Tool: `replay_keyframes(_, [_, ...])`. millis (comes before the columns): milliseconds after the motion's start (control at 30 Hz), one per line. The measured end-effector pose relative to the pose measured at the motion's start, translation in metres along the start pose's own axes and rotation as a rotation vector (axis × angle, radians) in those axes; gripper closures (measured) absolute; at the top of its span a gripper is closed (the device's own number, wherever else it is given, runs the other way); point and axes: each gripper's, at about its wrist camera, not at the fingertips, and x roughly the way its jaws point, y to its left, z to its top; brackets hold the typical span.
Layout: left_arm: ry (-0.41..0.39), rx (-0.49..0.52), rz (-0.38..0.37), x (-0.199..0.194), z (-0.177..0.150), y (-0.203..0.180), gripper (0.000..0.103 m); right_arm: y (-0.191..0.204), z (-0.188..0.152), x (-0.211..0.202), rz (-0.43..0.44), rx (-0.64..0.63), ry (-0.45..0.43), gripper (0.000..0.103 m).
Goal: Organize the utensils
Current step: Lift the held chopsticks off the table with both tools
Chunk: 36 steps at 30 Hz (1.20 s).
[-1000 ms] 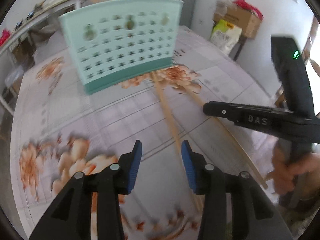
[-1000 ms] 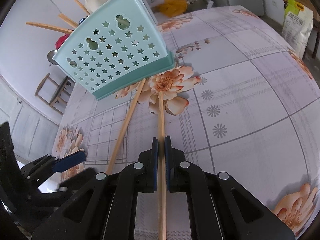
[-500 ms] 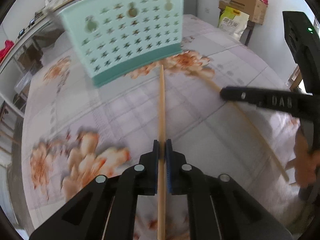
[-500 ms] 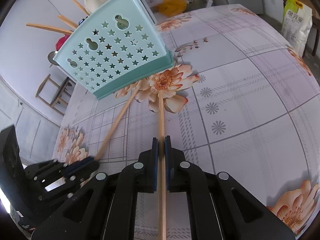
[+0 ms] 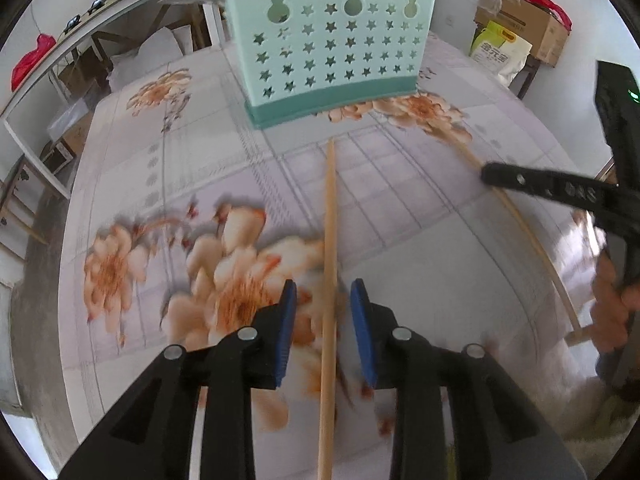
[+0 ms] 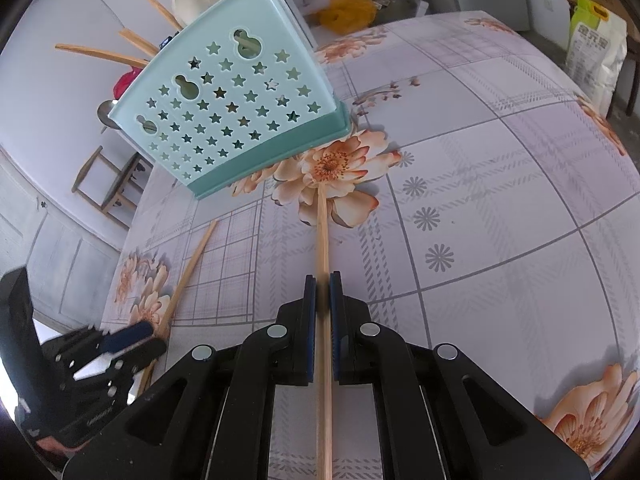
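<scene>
Between the left gripper's [image 5: 323, 322] opening jaws a chopstick [image 5: 329, 240] lies loose, aimed at the holder [image 5: 328, 52] ahead; the right gripper [image 6: 323, 300] clamps its own chopstick [image 6: 322, 236], ready to lift.

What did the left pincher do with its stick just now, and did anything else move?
The left gripper shut on its chopstick, pulled it back from the holder, and now its jaws are opening, the stick between them untouched. The right gripper stayed shut on the other chopstick; the holder did not move.
</scene>
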Motion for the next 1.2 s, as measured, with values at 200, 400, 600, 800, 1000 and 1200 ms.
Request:
replay_keyframes(200, [-0.033,0.004,0.020,0.020,0.034,-0.003,0.076,0.001,0.000,0.001,-0.003,-0.002,0.004,0.098])
replay_keyframes(400, [-0.064,0.011,0.021,0.034,0.059,-0.005,0.086,0.006,0.005,0.005,-0.004,-0.026,0.028,0.098])
replay_keyframes(600, [-0.081,0.048,0.046,0.037,0.065,-0.014,0.098,0.017,0.015,0.014,-0.014,-0.069,0.050,0.098])
replay_keyframes(800, [-0.095,0.059,0.068,0.037,0.064,-0.018,0.098,0.032,0.024,0.025,-0.044,-0.139,0.065,0.098])
replay_keyframes(1000, [-0.102,0.062,0.078,0.034,0.061,-0.022,0.098,0.045,0.029,0.032,-0.099,-0.205,0.059,0.098])
replay_keyframes(1200, [-0.107,0.064,0.080,0.034,0.060,-0.023,0.098,0.039,0.032,0.028,-0.072,-0.178,0.055,0.098])
